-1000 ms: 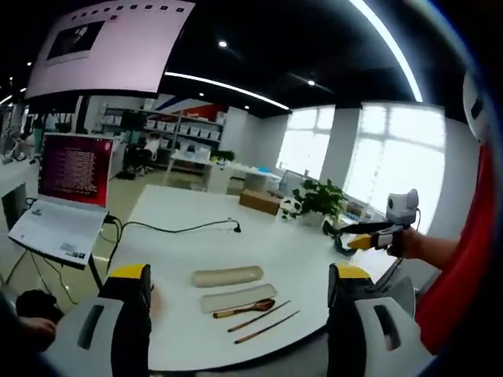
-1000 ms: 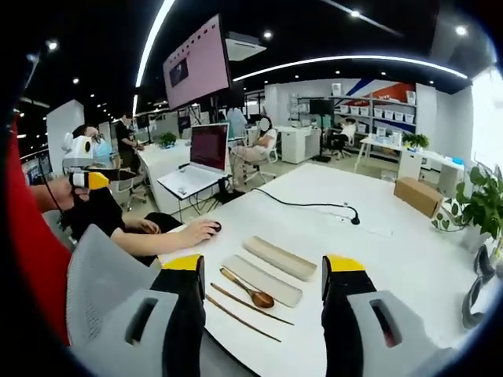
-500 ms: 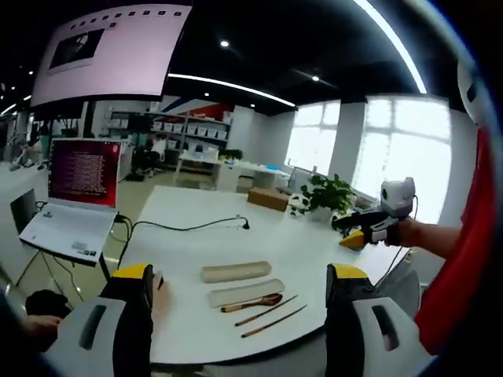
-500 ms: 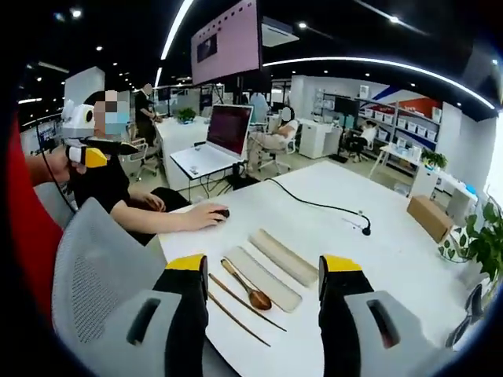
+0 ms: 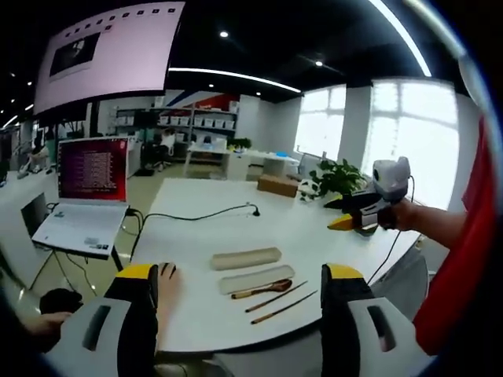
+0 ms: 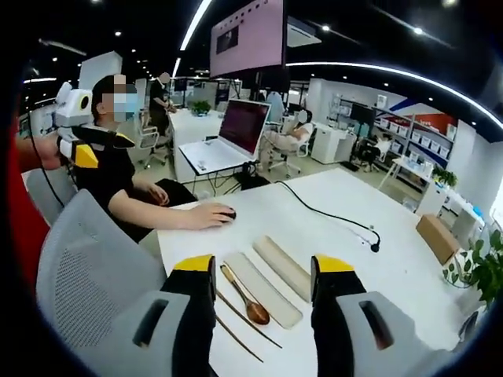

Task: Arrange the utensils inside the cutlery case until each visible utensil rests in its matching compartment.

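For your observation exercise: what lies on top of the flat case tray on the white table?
The wooden spoon lies along one edge of the case tray, its bowl partly on it. The rest of the tray looks bare. The two chopsticks lie beside it on the table.

Glossy wooden spoon (image 6: 250, 303), matt beige case (image 6: 264, 288), smooth white table (image 6: 346, 259).
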Demonstrator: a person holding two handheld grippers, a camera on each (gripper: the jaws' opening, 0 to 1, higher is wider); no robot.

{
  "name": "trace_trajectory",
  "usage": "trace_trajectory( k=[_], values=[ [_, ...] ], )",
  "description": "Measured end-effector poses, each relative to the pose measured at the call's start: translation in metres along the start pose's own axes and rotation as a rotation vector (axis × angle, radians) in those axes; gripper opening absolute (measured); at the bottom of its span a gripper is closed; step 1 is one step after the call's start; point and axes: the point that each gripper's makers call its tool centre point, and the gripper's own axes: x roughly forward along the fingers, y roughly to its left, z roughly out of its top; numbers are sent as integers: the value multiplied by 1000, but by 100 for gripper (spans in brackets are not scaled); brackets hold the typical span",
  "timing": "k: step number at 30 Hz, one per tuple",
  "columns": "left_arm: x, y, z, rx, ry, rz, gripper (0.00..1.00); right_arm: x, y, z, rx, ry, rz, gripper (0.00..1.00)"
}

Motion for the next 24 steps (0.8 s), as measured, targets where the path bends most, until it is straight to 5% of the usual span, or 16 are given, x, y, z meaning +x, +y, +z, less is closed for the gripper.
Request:
trace_trajectory(
  k=[24],
  values=[
    [-11,0,-13,-14,17,26,85,29,12,-16,-83,83,43,34]
  ],
)
